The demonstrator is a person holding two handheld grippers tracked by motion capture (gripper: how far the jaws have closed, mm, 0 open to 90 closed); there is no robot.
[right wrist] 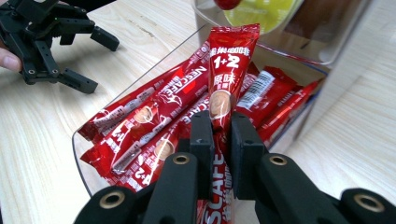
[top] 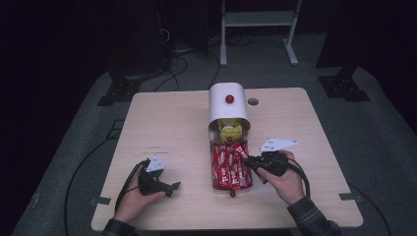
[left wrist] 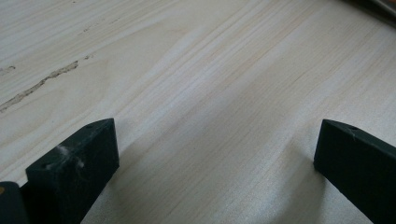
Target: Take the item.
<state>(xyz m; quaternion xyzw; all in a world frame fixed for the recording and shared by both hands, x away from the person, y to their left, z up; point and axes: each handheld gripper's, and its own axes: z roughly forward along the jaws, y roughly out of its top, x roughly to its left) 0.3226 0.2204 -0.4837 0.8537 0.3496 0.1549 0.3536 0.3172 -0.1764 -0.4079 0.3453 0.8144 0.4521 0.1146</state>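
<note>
Pinched between the pressed-together jaws of the right gripper (right wrist: pixel 219 135) is one red coffee sachet (right wrist: pixel 229 74), raised above the other sachets (right wrist: pixel 154 121) lying in a clear tray (top: pixel 231 189) near the desk's (top: pixel 167 123) middle. Just beyond the tray stands a white cylindrical container (top: pixel 227 105) with a red knob (top: pixel 229 99). Well to the left, the left gripper (top: pixel 172 187) rests low over bare wood, jaws spread.

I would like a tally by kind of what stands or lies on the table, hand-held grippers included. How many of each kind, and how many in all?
Grippers: 2, left gripper and right gripper
White dispenser: 1
Clear tray: 1
Red coffee sachets: several, overlapping, exact count cannot be told
Total without the sachets: 4
</note>
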